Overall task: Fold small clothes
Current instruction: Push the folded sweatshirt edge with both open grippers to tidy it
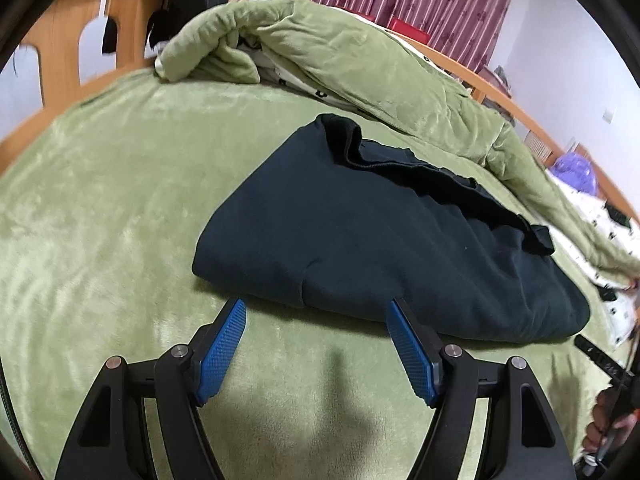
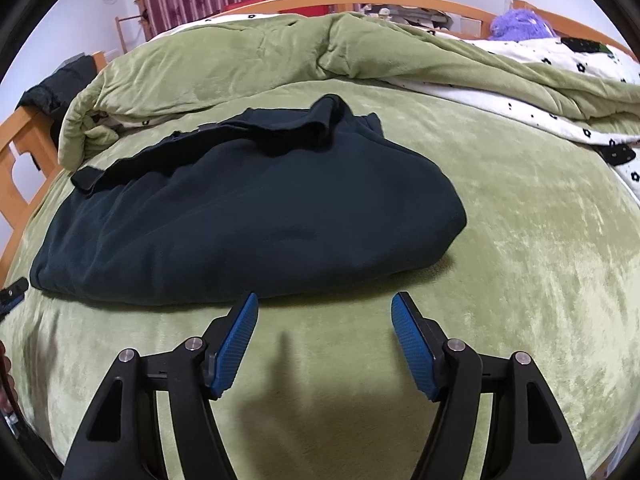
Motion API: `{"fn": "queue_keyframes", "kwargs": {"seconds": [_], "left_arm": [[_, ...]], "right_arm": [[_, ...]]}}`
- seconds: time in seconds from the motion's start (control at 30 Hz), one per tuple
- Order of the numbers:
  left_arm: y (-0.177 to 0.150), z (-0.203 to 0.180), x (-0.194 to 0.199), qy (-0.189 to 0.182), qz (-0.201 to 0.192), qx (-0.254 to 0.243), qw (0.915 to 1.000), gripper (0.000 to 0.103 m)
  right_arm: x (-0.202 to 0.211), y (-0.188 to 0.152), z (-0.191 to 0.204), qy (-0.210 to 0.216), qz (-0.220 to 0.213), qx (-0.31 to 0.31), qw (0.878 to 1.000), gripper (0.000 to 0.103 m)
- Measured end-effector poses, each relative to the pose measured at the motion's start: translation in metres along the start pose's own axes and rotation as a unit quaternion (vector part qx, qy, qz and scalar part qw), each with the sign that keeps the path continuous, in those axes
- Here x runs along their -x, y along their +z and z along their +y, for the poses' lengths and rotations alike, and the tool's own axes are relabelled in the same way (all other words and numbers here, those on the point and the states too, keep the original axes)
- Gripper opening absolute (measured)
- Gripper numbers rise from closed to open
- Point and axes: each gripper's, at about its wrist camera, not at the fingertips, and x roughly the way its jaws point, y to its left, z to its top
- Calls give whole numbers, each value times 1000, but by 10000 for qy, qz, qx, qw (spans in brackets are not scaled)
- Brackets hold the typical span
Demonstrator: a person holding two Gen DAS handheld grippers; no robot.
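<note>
- The dark garment point(image 1: 360, 236) lay in a folded bundle on the green plush bed cover point(image 1: 100, 208), filling the centre of the left wrist view and the centre-left of the right wrist view point(image 2: 240, 216).
- The left gripper point(image 1: 316, 306) stood with its blue pads spread apart and nothing between them, its tips just short of the bundle's near fold, at the lower middle of the frame.
- The right gripper point(image 2: 325, 300) was likewise spread and empty, its left tip just beside the near edge of the bundle and its right tip over bare cover.
- The cloth looked like thick, soft knit: limp, light enough for one gripper, likely to sag and drape when lifted, not fragile and not slippery against ribbed pads.
- The near edge was a rounded fold with several layers, so a pinch there would probably catch the whole stack; I judged that the better hold for a further fold.
- The far side showed a looser ribbed band point(image 1: 356, 148) and a stray strap-like end point(image 2: 86, 178) toward the left of the right wrist view; grabbing these would likely pull one layer loose.
- The plush cover might drag on the fabric, so lifting rather than sliding seemed wiser.
- A heaped green quilt point(image 2: 248, 56) lay behind, apart from the garment.
</note>
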Motion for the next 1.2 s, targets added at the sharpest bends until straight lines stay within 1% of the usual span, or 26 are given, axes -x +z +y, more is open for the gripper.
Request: {"fn": "queue_keyframes", "kwargs": {"seconds": [0.13, 0.2, 0.33, 0.4, 0.43, 0.47, 0.53, 0.63, 0.67, 0.7, 0.83, 0.97, 1.07, 1.1, 1.13, 1.17, 1.2], "left_arm": [[0, 12, -13, -194, 122, 246, 9994, 71], [1, 18, -22, -356, 198, 369, 9985, 71], [3, 21, -42, -476, 375, 389, 9974, 71], [5, 24, -48, -601, 428, 453, 9963, 71], [6, 25, -50, -685, 441, 489, 9955, 72], [7, 25, -53, -735, 453, 499, 9950, 75], [8, 28, -56, -795, 490, 528, 9942, 76], [7, 35, -63, -916, 603, 788, 9908, 78], [5, 35, -63, -933, 596, 809, 9906, 78], [3, 34, -63, -928, 558, 781, 9910, 78], [6, 30, -63, -946, 536, 857, 9904, 78], [14, 27, -69, -956, 560, 980, 9890, 78], [17, 30, -76, -891, 661, 1156, 9871, 78], [17, 29, -80, -853, 673, 1176, 9871, 78], [17, 27, -82, -812, 650, 1143, 9880, 76], [17, 24, -82, -738, 638, 1074, 9894, 75], [17, 20, -82, -634, 593, 948, 9917, 72]], "right_arm": [[-6, 7, -14, 48, -54, -275, 9996, 69], [-12, 10, -21, 78, -58, -423, 9991, 69], [-26, 11, -31, 83, 51, -548, 9984, 69], [-30, 13, -36, 111, 59, -605, 9981, 69], [-31, 14, -38, 144, 41, -637, 9979, 70], [-31, 15, -40, 182, 18, -668, 9976, 70], [-33, 19, -44, 223, -29, -725, 9971, 71], [-36, 25, -49, 354, -38, -878, 9955, 72], [-39, 28, -51, 453, 8, -1007, 9939, 73], [-42, 30, -53, 507, 45, -1092, 9927, 76], [-53, 39, -52, 548, 162, -1272, 9902, 82], [-63, 51, -49, 458, 188, -1346, 9897, 83], [-71, 57, -47, 263, 181, -1332, 9906, 83], [-74, 59, -45, 185, 171, -1290, 9913, 81], [-75, 59, -45, 136, 172, -1260, 9918, 73], [-77, 59, -43, -26, 149, -1171, 9930, 65], [-76, 58, -41, -224, 120, -1060, 9940, 51]]}}
